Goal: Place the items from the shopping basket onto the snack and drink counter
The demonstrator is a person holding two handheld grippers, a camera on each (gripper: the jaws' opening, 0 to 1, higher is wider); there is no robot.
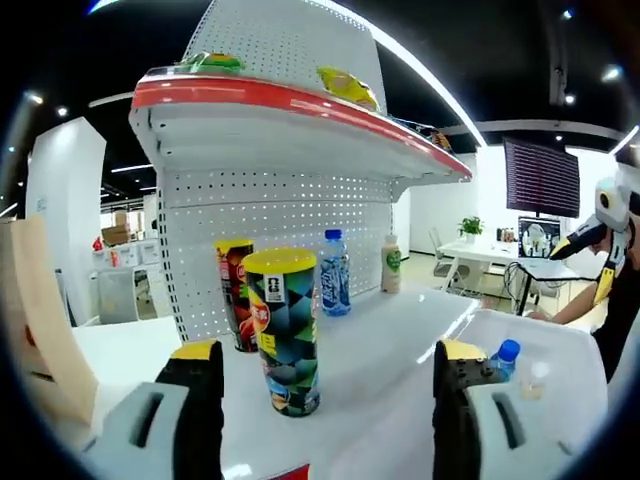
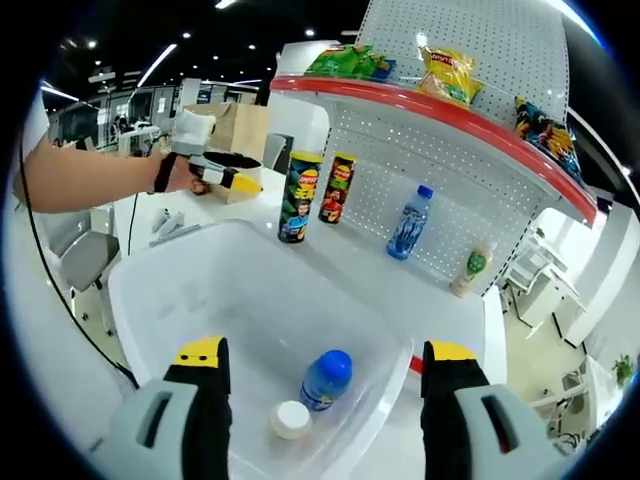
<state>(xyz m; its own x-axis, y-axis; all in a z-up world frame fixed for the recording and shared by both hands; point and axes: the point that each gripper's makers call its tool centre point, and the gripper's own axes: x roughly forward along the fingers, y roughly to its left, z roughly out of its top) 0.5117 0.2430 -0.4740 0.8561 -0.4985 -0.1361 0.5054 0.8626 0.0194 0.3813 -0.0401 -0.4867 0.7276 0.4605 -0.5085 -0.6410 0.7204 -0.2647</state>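
Two levels of white shelving (image 2: pixel 440 150) carry the goods: snack bags up top, and below them two chip cans (image 1: pixel 282 330), a blue water bottle (image 1: pixel 335 272) and a pale drink bottle (image 1: pixel 391 264). The white basket (image 2: pixel 200 290) holds a blue-capped bottle (image 2: pixel 325 380) and a white-capped one (image 2: pixel 290 420). Both the left gripper (image 1: pixel 325 375) and right gripper (image 2: pixel 325 375) stand with jaws apart, holding nothing.

monitor (image 1: pixel 541 177): dark, I see it right of the potted plant (image 1: pixel 470 226) | desk (image 1: pixel 490 252): white, just under that plant | cardboard box (image 2: pixel 237 131): brown, far left of it
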